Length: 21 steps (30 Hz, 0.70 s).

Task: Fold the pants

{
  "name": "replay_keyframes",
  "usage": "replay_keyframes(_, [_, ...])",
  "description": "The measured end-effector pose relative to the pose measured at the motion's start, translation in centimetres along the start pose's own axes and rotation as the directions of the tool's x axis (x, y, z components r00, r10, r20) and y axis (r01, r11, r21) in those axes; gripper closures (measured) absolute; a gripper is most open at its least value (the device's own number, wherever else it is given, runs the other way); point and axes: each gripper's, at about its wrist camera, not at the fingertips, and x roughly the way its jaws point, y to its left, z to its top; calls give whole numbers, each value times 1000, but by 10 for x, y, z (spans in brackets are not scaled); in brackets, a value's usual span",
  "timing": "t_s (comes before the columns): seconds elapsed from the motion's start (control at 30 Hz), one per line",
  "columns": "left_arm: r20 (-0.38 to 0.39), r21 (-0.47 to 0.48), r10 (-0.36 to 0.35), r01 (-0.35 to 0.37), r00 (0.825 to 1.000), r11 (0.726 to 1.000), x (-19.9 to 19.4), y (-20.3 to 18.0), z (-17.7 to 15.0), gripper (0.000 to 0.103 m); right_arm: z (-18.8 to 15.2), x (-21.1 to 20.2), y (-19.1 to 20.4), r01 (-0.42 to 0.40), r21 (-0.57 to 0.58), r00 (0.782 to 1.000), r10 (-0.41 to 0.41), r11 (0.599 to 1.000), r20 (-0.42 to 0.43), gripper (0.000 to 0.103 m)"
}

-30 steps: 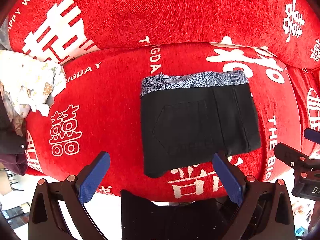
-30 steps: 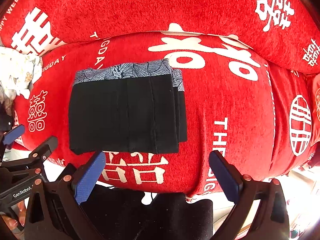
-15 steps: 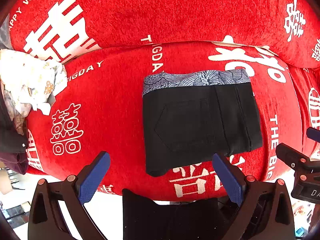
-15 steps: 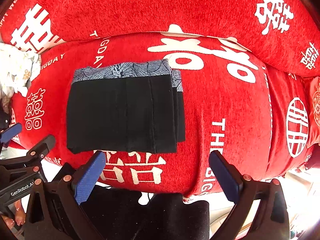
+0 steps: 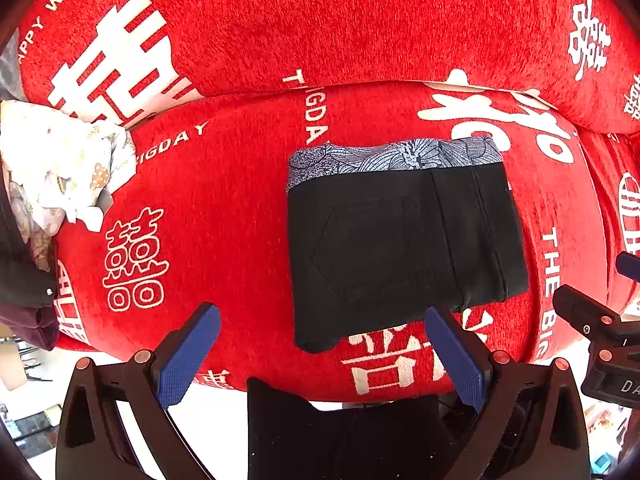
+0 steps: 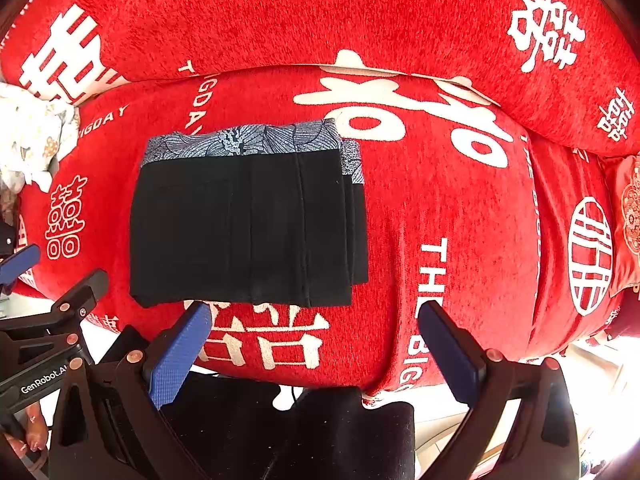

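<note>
Left wrist view, from nine o'clock across: a crumpled pale printed cloth lies at the cushion's edge, then bare red cover with white lettering, then the pants at about two o'clock from the left gripper. They lie folded into a flat black rectangle with a grey patterned waistband along the far edge. Since a second ago the pants sit a little further right and lower in this view — a slight shift of the camera; the fold itself is unchanged. The left gripper's blue pads are spread wide, holding nothing.

Right wrist view: the pants lie at eleven o'clock from the right gripper — its jaws likewise gape empty, short of the cloth. Here the bundle has drifted slightly lower.
</note>
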Motion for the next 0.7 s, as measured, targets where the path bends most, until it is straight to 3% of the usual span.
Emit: replay_keyframes(0.7, [-1,15,-9,9,1000,1000,5,5,-1,1,2,2,3,19,-5,1000,-19,1000,-6,0])
